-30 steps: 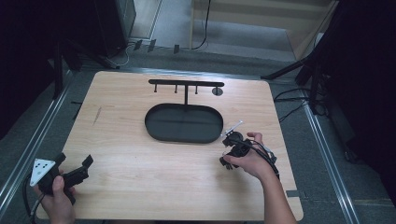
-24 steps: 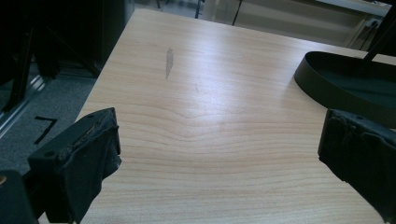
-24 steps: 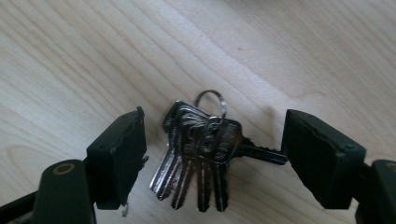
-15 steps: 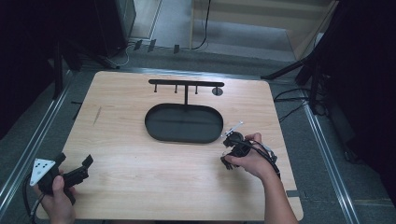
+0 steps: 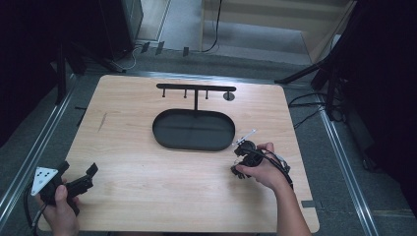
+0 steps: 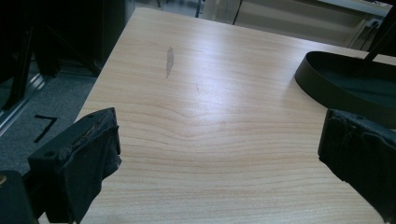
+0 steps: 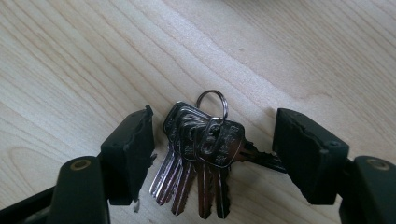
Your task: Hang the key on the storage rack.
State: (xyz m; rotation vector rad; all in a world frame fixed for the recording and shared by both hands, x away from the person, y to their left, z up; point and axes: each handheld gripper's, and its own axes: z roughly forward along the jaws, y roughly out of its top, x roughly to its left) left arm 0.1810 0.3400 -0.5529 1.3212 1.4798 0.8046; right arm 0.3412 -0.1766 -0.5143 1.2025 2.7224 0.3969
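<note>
Silver keys (image 7: 201, 154) lie on the wooden counter (image 5: 147, 177) between the right claw's (image 7: 212, 154) released jaws, beside the black oval tray (image 5: 162, 132) and hook rack (image 5: 195, 88). Left claw (image 6: 219, 154) rests released; nothing has shifted.

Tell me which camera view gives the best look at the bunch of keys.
The right gripper view: the bunch of keys lies on the wooden table between the open jaws of the right gripper, each blade and the ring sharp. In the high view the right hand and gripper cover that spot. The left gripper view faces bare tabletop and the black tray.
</note>
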